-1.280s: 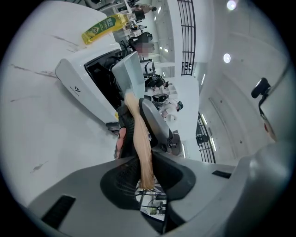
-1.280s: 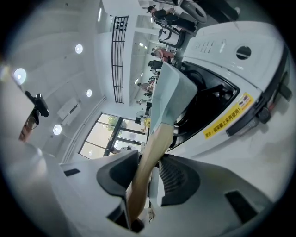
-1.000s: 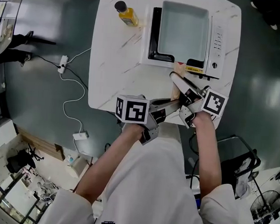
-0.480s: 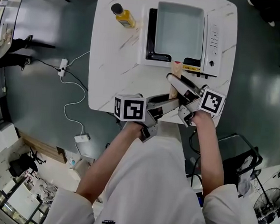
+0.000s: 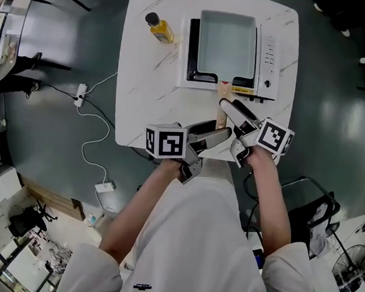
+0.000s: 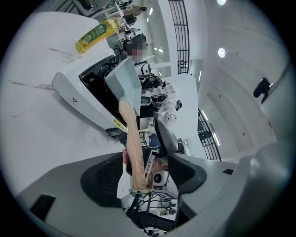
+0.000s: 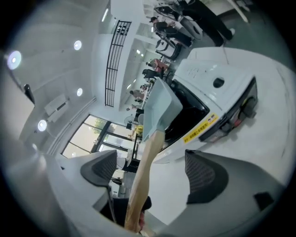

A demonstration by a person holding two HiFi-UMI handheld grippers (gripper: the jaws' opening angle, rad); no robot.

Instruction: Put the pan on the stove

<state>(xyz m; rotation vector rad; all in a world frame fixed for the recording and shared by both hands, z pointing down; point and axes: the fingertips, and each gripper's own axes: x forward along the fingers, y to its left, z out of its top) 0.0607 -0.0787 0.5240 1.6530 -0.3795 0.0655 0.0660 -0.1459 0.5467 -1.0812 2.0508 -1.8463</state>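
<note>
The pale blue square pan point(image 5: 225, 48) sits on the black top of the white stove point(image 5: 269, 58), its wooden handle point(image 5: 221, 114) pointing back toward me. My left gripper point(image 5: 214, 132) and right gripper point(image 5: 229, 128) meet at the handle's near end, and the jaws of both are opening. In the left gripper view the handle point(image 6: 132, 148) runs between the pads point(image 6: 104, 180) with a gap on the right and none that I can see at the left pad. In the right gripper view the handle point(image 7: 145, 171) passes between wide-spread pads point(image 7: 203, 176), apart from both.
A yellow oil bottle point(image 5: 158, 27) with a black cap stands on the white marble table point(image 5: 149, 90), left of the stove. The stove's control panel is on its right side. A white power strip point(image 5: 81, 84) and cable lie on the dark floor to the left.
Both grippers' jaws have spread apart around the wooden handle, letting go of it. The pan stays on the stove and the arms have hardly moved.
</note>
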